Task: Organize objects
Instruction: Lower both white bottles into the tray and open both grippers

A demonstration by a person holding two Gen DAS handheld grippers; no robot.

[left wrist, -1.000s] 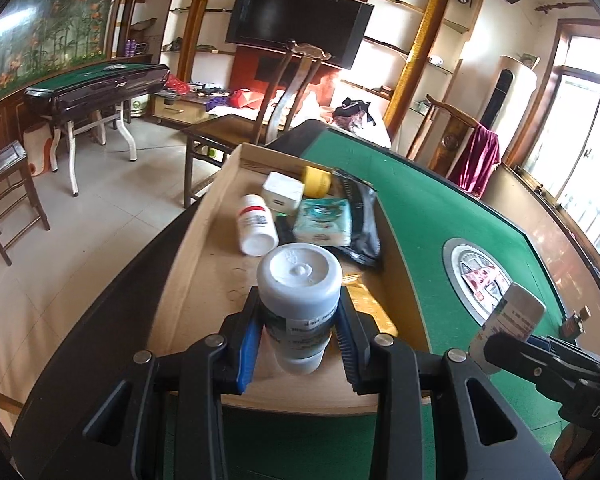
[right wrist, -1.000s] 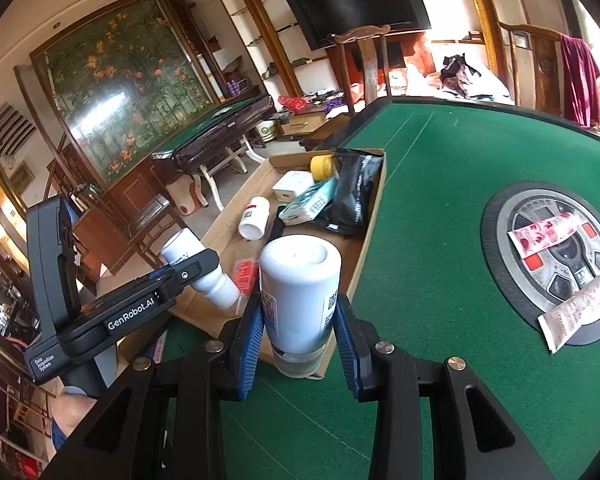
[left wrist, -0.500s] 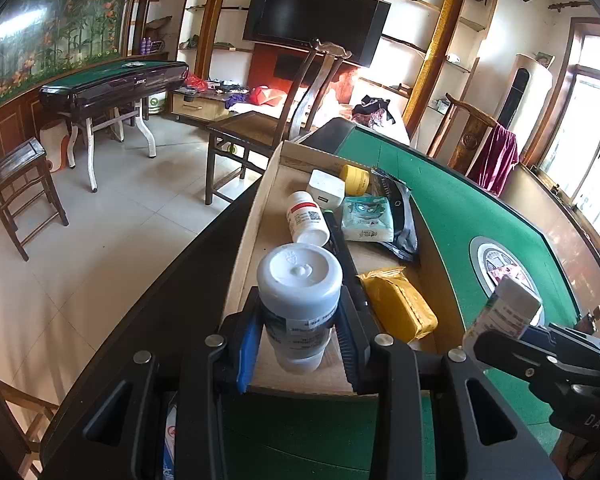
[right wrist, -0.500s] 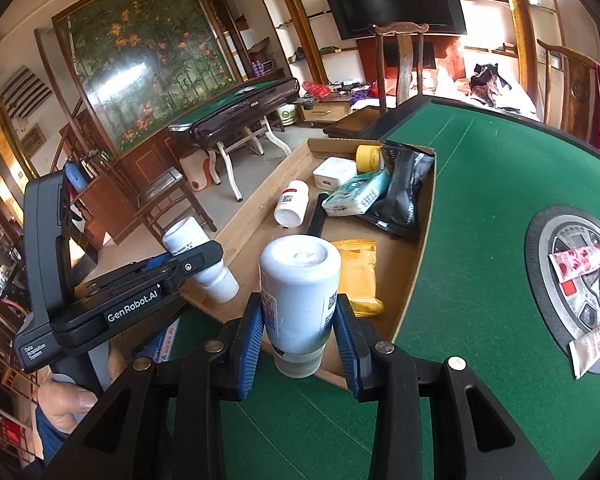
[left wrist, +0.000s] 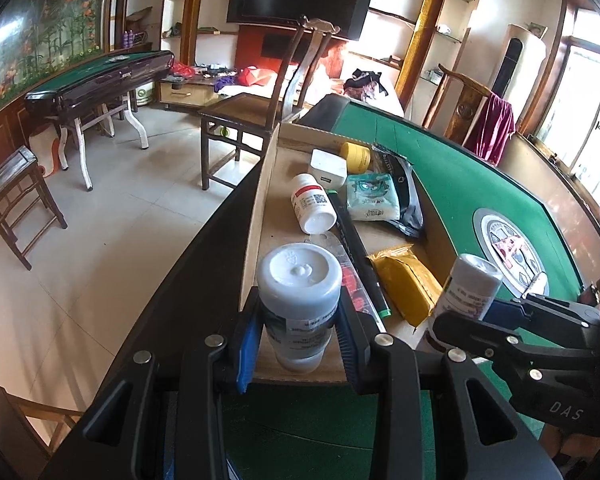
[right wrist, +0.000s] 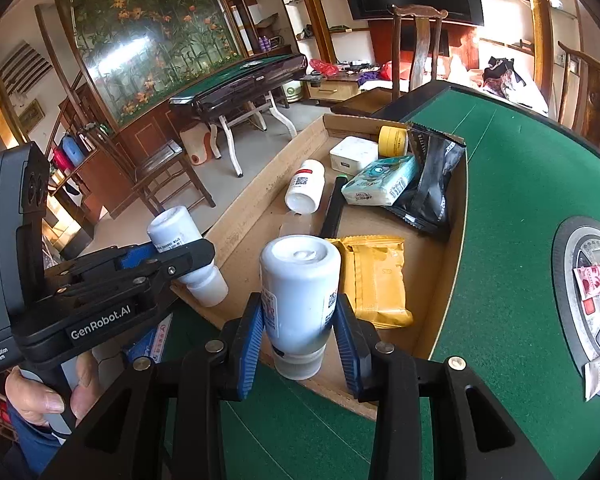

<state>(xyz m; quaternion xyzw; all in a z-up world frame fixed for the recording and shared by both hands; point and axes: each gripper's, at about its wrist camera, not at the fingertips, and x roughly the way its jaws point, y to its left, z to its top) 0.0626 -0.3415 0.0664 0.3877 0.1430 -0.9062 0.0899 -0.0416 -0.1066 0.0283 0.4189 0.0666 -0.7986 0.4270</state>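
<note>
- A white pill bottle [left wrist: 299,304] is clamped at mid-body by the left gripper [left wrist: 299,340], above the cardboard tray's [left wrist: 260,216] near left corner.
- A second white pill bottle [right wrist: 298,300] is clamped likewise by the right gripper [right wrist: 300,340], over the tray's near edge.
- Both bottles are judged light, rigid and smooth; the labelled waist seems best gripped.

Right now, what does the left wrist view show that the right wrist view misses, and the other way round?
Only the left wrist view shows the bright window on the right and the maroon cloth draped over a wooden chair. Only the right wrist view shows the person's hand on the left gripper's handle and the large flower painting in full. Both show the shallow cardboard tray holding a yellow foil packet, and each gripper shut on a white plastic bottle: left gripper, right gripper.
</note>
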